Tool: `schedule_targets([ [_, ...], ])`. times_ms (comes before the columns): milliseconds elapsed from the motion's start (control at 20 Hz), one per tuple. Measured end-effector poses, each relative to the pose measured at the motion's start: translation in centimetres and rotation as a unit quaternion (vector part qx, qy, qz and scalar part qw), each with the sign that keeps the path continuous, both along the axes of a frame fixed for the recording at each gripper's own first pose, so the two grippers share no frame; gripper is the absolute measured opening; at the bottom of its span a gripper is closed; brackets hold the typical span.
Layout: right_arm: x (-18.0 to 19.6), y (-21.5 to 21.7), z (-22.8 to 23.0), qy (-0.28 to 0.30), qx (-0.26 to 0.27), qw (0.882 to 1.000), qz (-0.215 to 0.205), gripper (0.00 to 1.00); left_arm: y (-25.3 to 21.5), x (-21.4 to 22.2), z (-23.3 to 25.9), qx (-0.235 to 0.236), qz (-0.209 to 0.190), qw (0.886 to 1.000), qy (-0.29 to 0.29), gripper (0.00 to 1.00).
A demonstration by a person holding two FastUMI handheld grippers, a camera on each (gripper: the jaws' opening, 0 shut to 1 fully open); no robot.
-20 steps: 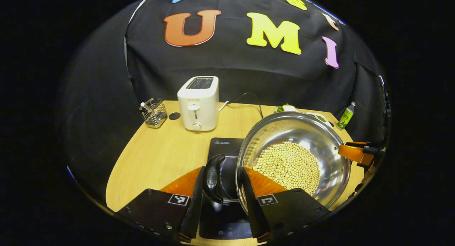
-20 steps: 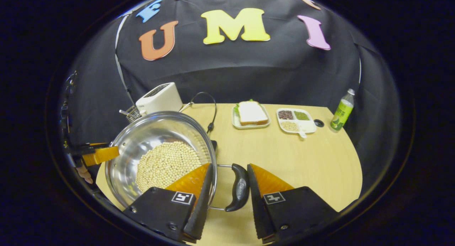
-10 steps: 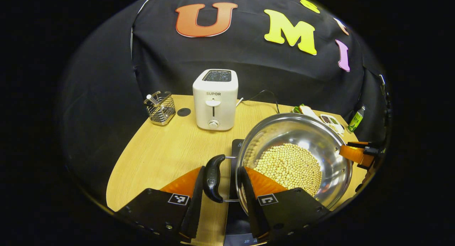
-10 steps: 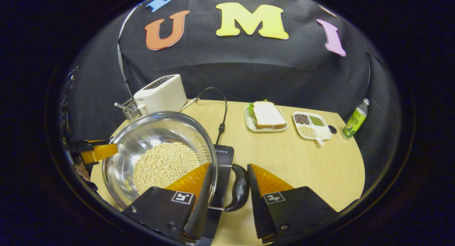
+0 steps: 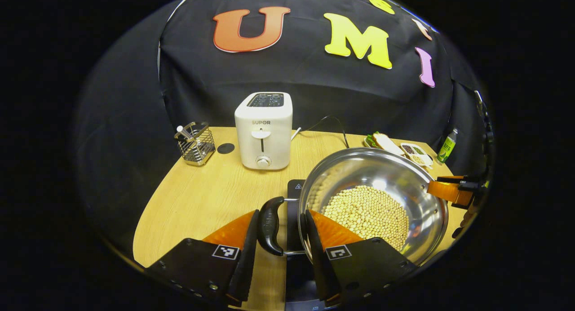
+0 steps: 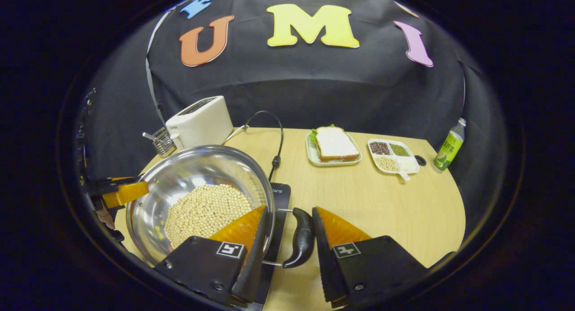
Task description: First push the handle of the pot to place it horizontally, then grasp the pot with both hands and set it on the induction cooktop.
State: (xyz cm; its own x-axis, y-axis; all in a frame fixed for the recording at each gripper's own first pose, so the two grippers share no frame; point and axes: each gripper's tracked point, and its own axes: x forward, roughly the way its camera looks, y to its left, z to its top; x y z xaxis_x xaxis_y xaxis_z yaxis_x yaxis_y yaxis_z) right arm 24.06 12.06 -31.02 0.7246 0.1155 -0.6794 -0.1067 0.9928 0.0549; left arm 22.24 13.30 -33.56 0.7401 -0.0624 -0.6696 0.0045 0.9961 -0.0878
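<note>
Now the steel pot (image 5: 395,185), holding a bed of pale beans (image 5: 366,214), sits over the black induction cooktop (image 5: 294,189), which lies on the wooden table (image 5: 206,198). Whether the pot's base touches the cooktop cannot be told. The left gripper (image 5: 280,239) straddles the pot's rim with one black side handle (image 5: 269,225) between its fingers; the right gripper (image 6: 287,246) does likewise around the opposite handle (image 6: 302,243). Whether either pair actually presses the handle or the rim cannot be told. Behind stand a white toaster (image 5: 264,131) and a wire utensil holder (image 5: 195,142).
</note>
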Motion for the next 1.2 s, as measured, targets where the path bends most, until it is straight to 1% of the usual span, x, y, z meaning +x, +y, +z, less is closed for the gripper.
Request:
schedule_targets([
  [100, -0.1, 0.1, -0.1, -0.006, 0.002, 1.0, 0.0, 0.59, -0.1, 0.1, -0.1, 0.01, -0.012, 1.0, -0.011, 0.55],
  [150, -0.2, -0.1, 0.0, -0.012, 0.002, 1.0, 0.0, 0.6, 0.2, 0.0, -0.1, 0.022, -0.015, 0.999, -0.019, 0.59],
  [200, -0.1, -0.3, 0.1, -0.02, 0.003, 1.0, -0.003, 0.63, 0.4, 0.3, 0.2, 0.034, -0.016, 0.999, -0.032, 0.51],
  [250, -0.2, -0.2, 0.2, -0.028, 0.008, 1.0, -0.004, 0.66, 0.5, 0.2, 0.3, 0.04, -0.017, 0.998, -0.038, 0.67],
  [300, -0.3, -0.2, 0.3, -0.036, 0.014, 0.999, -0.005, 0.65, 0.5, 0.0, 0.3, 0.041, -0.017, 0.998, -0.039, 0.65],
  [350, -0.5, -0.5, 0.6, -0.042, 0.017, 0.999, -0.011, 0.66, 0.3, -0.3, 0.4, 0.036, -0.017, 0.998, -0.038, 0.82],
  [400, -0.7, -0.8, 1.0, -0.053, 0.023, 0.998, -0.017, 0.69, 0.4, -0.5, 0.7, 0.033, -0.018, 0.999, -0.039, 0.88],
  [450, -0.8, -1.0, 1.7, -0.065, 0.026, 0.997, -0.02, 0.73, 0.7, -0.6, 1.3, 0.036, -0.013, 0.998, -0.046, 0.96],
  [500, -1.1, -1.5, 2.2, -0.074, 0.026, 0.997, -0.026, 0.82, 1.1, -0.8, 1.9, 0.041, -0.008, 0.998, -0.054, 0.98],
  [700, -3.2, -2.7, 5.2, -0.117, 0.024, 0.992, -0.033, 0.87, 2.0, -2.2, 6.0, 0.044, 0.012, 0.993, -0.105, 0.97],
  [850, -5.7, -3.4, 8.0, -0.151, 0.02, 0.988, -0.03, 0.87, 2.0, -4.4, 10.3, 0.054, 0.021, 0.987, -0.153, 0.98],
  [1050, -10.9, -4.0, 13.3, -0.216, 0.01, 0.976, -0.038, 0.87, 1.7, -8.8, 16.3, 0.067, 0.043, 0.974, -0.212, 0.97],
  [1100, -12.4, -4.1, 14.4, -0.228, 0.011, 0.973, -0.039, 1.0, 1.7, -10.1, 17.7, 0.068, 0.056, 0.971, -0.222, 0.97],
  [1200, -15.2, -4.0, 16.7, -0.253, 0.016, 0.967, -0.034, 0.98, 1.8, -12.6, 21.1, 0.073, 0.067, 0.961, -0.259, 0.97],
])
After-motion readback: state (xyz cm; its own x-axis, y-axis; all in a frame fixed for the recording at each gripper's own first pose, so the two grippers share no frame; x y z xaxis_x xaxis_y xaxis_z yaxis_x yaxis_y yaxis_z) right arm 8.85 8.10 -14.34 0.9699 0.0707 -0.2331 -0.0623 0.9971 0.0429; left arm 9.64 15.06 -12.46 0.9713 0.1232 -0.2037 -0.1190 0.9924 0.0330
